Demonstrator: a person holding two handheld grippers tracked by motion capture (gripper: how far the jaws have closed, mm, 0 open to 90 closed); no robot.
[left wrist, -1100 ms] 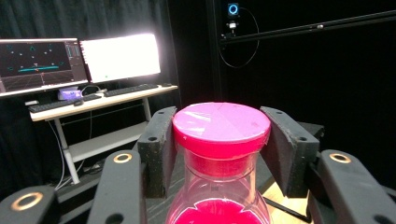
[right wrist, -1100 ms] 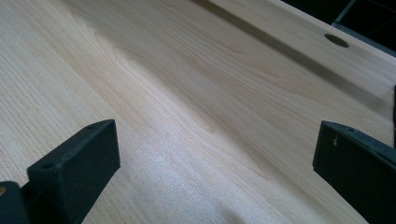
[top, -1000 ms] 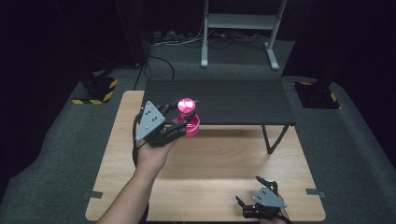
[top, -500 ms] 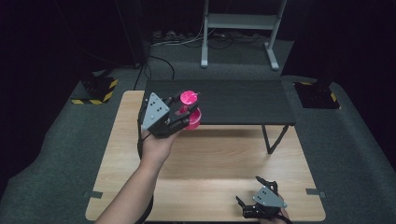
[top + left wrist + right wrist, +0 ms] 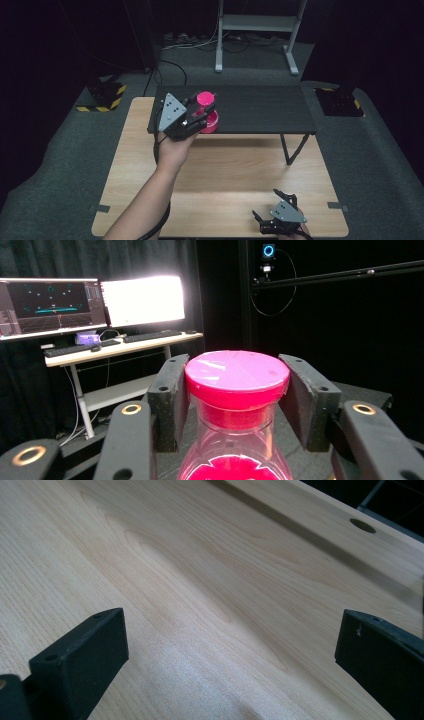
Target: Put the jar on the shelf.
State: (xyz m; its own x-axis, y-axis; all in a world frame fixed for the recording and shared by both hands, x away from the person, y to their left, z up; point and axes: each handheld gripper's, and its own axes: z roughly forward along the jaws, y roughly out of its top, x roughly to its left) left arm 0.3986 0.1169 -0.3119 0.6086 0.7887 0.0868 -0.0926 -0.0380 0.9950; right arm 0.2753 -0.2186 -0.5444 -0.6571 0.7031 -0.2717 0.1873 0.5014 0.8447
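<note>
Pink bottle [image 5: 235, 405] upright, cap up, L gripper [image 5: 235, 390] clamped

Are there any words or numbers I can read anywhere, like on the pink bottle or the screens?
None can be read.
Pink bottle: no label on its lid or neck.
Left screen: small marks, too blurred to read.
Right screen: glaring white, nothing legible.

Pink bottle rises in the left gripper

The left gripper [image 5: 196, 116], jaws against the pink bottle [image 5: 205, 112], now sits higher and farther forward than a second ago, over the dark shelf [image 5: 260, 107] instead of below its front edge.
</note>
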